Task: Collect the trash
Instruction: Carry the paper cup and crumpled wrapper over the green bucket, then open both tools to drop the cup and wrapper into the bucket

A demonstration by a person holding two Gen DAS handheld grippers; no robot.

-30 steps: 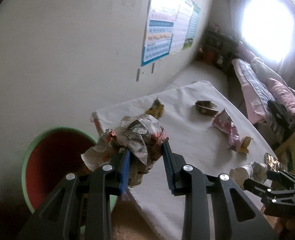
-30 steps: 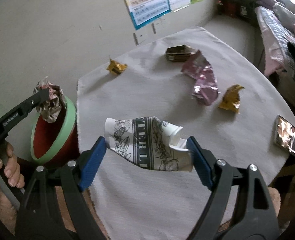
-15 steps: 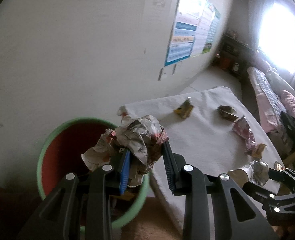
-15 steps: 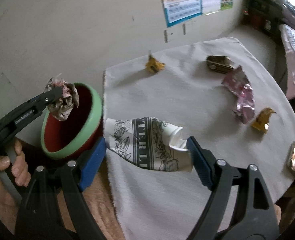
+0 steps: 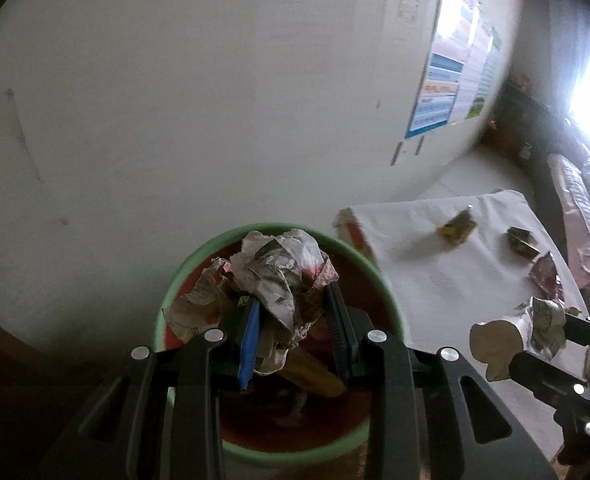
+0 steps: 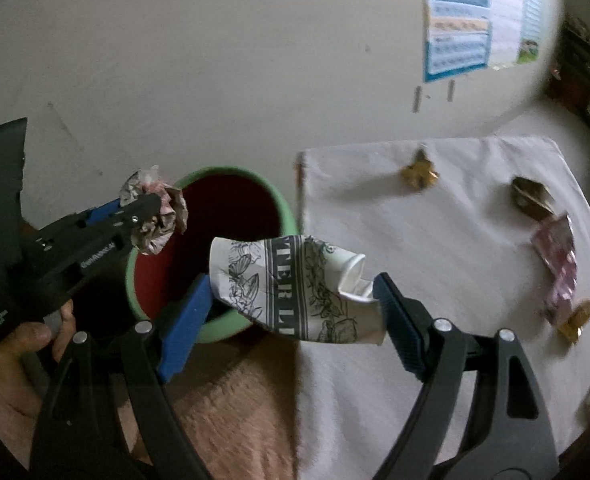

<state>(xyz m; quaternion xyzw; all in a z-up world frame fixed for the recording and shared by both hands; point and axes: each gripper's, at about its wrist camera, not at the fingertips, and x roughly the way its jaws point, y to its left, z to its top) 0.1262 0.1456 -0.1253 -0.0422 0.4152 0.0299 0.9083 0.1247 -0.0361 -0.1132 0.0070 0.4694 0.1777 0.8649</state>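
While both grippers stay clamped, crumpled wrapper (image 5: 279, 276) and paper cup (image 6: 295, 292) now reach the bin (image 6: 287, 216).

A crumpled wad of grey printed paper with pink-red patches (image 5: 279, 276) sits low in the centre of the left wrist view, pinched in the left claw (image 5: 293, 334), over the mouth of a round bin with a pale green rim and dark red inside (image 5: 379, 280); the bin already holds some trash, a yellowish piece among it; a crushed white paper cup with black floral print and lettering (image 6: 295, 288) lies sideways at the centre of the right wrist view, clamped end to end in the right claw (image 6: 291, 320), beside the bin's rim; on the white cloth-covered surface (image 6: 435, 240) at right lie two small gold wrappers (image 6: 419, 170), a dark brown wrapper (image 6: 529, 196) and a pink foil wrapper (image 6: 559, 264), apart from one another.
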